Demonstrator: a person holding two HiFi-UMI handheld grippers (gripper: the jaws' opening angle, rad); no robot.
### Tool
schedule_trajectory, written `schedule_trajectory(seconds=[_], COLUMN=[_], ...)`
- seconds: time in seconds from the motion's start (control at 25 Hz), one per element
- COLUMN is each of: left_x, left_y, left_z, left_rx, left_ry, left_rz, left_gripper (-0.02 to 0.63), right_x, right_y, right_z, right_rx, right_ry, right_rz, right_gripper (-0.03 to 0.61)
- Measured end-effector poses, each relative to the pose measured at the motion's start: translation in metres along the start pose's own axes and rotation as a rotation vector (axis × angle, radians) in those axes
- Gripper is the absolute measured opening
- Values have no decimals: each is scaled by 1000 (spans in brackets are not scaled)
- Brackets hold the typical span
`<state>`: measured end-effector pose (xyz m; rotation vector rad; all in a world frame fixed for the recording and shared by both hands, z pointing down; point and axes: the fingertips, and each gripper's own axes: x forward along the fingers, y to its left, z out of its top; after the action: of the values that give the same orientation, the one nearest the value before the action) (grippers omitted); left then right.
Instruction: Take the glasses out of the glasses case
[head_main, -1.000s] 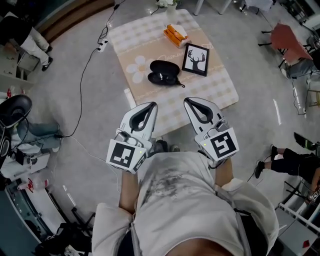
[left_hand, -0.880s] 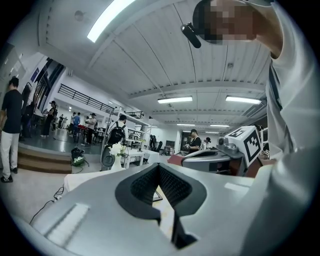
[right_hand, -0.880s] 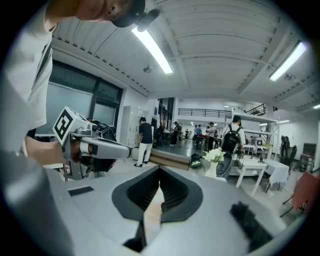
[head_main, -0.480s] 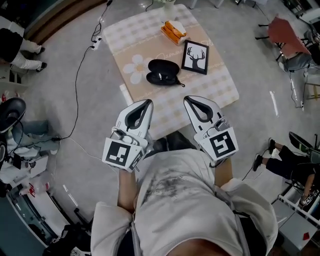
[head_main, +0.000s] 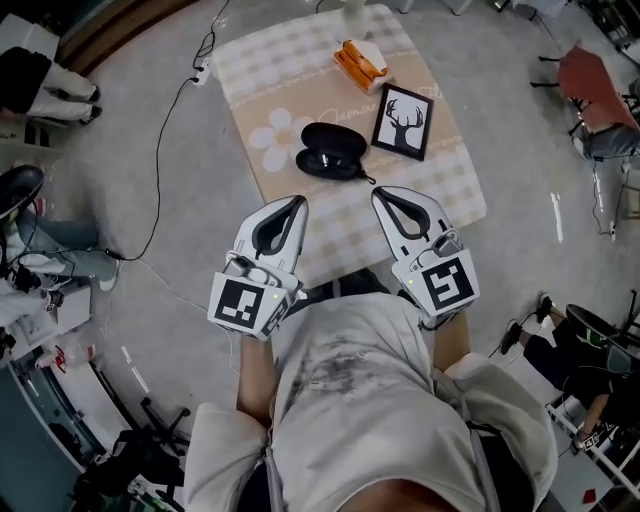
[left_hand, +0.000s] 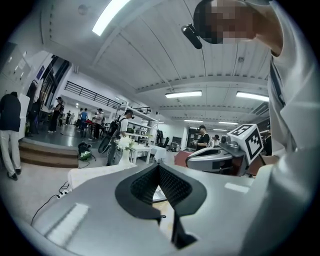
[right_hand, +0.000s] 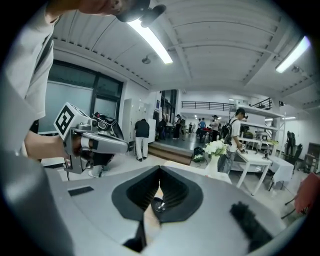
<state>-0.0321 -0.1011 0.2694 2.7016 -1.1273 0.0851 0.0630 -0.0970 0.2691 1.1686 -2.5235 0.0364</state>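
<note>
The black glasses case (head_main: 333, 152) lies open on the checked tablecloth (head_main: 290, 70) in the head view, its lid tipped back; what is inside is too dark to make out. Both grippers hover side by side over the table's near edge, short of the case. My left gripper (head_main: 293, 203) is shut, its tips meeting with nothing between them. My right gripper (head_main: 385, 195) is shut and empty too. In the left gripper view the left gripper (left_hand: 159, 165) points across the room, and the right gripper (right_hand: 160, 167) does the same in its own view.
A framed deer picture (head_main: 402, 121) stands just right of the case. An orange-and-white packet (head_main: 362, 62) lies further back, with a white vase (head_main: 350, 8) at the far edge. A cable (head_main: 170, 140) runs over the floor at the left. People and chairs stand around the room.
Both grippers stay shut and side by side. The view has shifted slightly, so the table and case sit a little lower and to the right in the picture.
</note>
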Motion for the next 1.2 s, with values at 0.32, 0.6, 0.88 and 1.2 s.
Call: schedule_trajectory(seconds=[0.32, 0.6, 0.88, 1.2], left_x=[20, 35, 48, 66], left_y=[19, 32, 38, 43], left_z=[-22, -40, -56, -75], left_rx=[-31, -54, -76, -86], left_ry=[30, 58, 86, 115], left_rz=[41, 56, 63, 50], left_gripper=[8, 8, 8, 8], right_x=[29, 47, 61, 79], right_y=[-21, -32, -41, -50], right_z=[-14, -30, -43, -59], right_rx=[-28, -18, -19, -38], right_ry=[34, 65, 92, 122], right_rz=[39, 54, 75, 95], right_gripper=[17, 17, 17, 17])
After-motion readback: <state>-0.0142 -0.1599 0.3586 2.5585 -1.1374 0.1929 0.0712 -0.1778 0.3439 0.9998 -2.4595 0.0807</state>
